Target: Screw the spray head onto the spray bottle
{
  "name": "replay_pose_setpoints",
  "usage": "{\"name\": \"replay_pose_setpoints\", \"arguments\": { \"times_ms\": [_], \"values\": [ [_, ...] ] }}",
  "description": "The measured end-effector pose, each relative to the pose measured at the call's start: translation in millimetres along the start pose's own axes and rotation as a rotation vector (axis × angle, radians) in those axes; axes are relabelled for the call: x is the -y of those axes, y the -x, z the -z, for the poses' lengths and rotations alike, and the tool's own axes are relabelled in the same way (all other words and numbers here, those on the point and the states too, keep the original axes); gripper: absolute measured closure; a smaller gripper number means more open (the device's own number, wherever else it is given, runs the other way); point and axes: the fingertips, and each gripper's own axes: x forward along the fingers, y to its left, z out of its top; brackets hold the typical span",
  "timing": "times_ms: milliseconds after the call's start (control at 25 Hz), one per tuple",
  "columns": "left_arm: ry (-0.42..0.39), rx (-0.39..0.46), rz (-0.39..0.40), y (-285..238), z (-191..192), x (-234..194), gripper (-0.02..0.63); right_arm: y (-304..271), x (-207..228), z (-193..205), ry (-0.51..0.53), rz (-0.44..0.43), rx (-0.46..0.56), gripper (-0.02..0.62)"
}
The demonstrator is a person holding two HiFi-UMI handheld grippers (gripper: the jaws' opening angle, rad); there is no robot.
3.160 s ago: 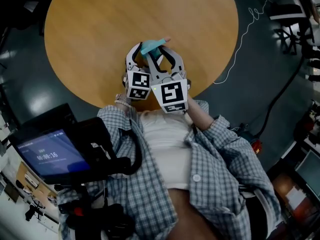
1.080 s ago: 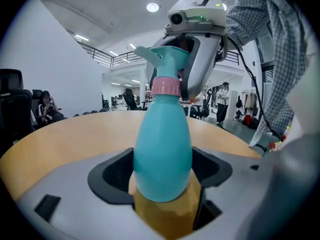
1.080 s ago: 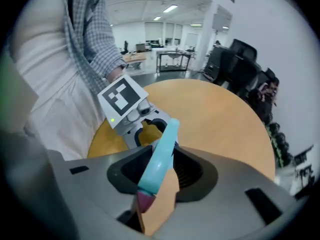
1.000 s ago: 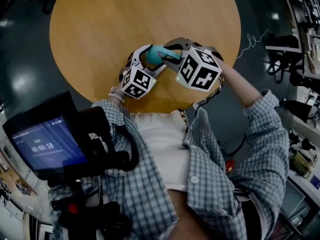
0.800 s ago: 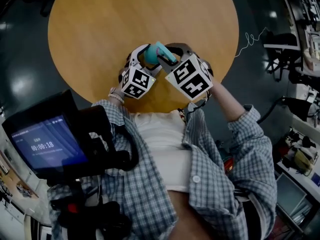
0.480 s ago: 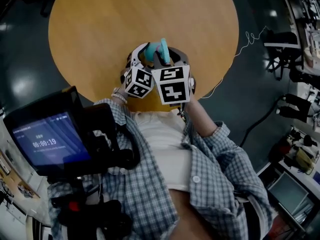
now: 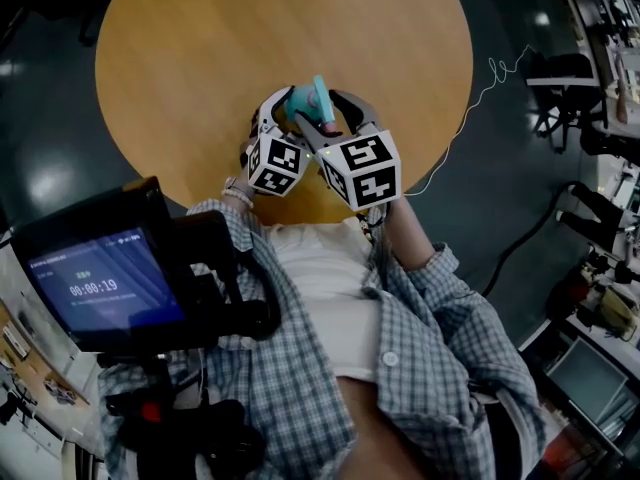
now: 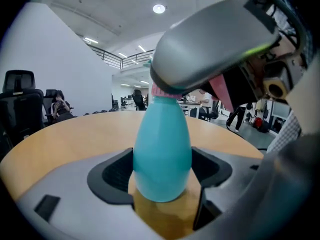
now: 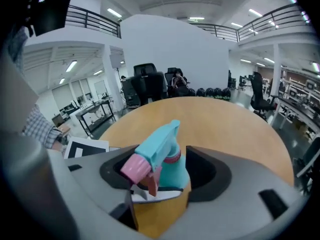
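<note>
**A:** Where is the spray bottle now?

**B:** The turquoise spray bottle [image 8: 162, 154] is upright over the near part of the round wooden table [image 7: 250, 28], just in front of the person. Whether its bottom touches the wood, I cannot tell.

**A:** And the spray head?

**B:** The spray head [image 9: 159, 143] sits on top of the bottle neck, with a pink collar [image 9: 172, 158] under it. In the right gripper view its pink nozzle [image 9: 134, 166] points to the near left.

**A:** Which gripper holds the bottle?

**B:** The left gripper [image 8: 162, 173]. Its two dark pads press on the belly of the bottle, one on each side.

**A:** And the right gripper?

**B:** The right gripper [image 9: 160, 173] is higher, at the level of the head. Its jaws are opening. The spray head is between them, but a gap shows at the right pad, so they do not squeeze it.

**A:** What is around?

**B:** The person wears a checked shirt [image 7: 430, 348]. A dark screen [image 7: 100, 288] is at the near left. A thin light cable [image 7: 470, 108] lies on the dark floor, right of the table. On the far side of the table stand black office chairs [image 9: 150, 81].
</note>
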Motion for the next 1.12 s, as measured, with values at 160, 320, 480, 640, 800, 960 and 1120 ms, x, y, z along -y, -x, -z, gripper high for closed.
{"name": "replay_pose_setpoints", "arguments": {
  "times_ms": [160, 320, 480, 640, 800, 960, 1120],
  "values": [
    [-0.008, 0.002, 0.036, 1, 0, 2, 0.244, 5, -10, -3, 0.038, -0.069, 0.056, 0.342],
    [-0.016, 0.004, 0.068, 2, 1, 2, 0.241, 4, -10, 1, 0.027, -0.107, 0.068, 0.319],
    [0.012, 0.001, 0.108, 5, 6, 3, 0.207, 6, -5, 8, 0.020, -0.114, 0.067, 0.319],
    [0.000, -0.017, 0.114, 11, 13, 4, 0.207, 14, -5, 18, 0.027, -0.149, 0.071, 0.319],
    [0.010, -0.037, 0.104, 21, 24, -1, 0.207, 19, -5, 35, 0.033, -0.173, 0.062, 0.319],
    [0.016, -0.054, 0.079, 32, 33, -9, 0.209, 24, -1, 47, -0.027, -0.167, 0.076, 0.319],
    [0.006, -0.066, 0.071, 47, 38, -10, 0.280, 33, 8, 59, -0.033, -0.130, 0.102, 0.321]
  ]
}}
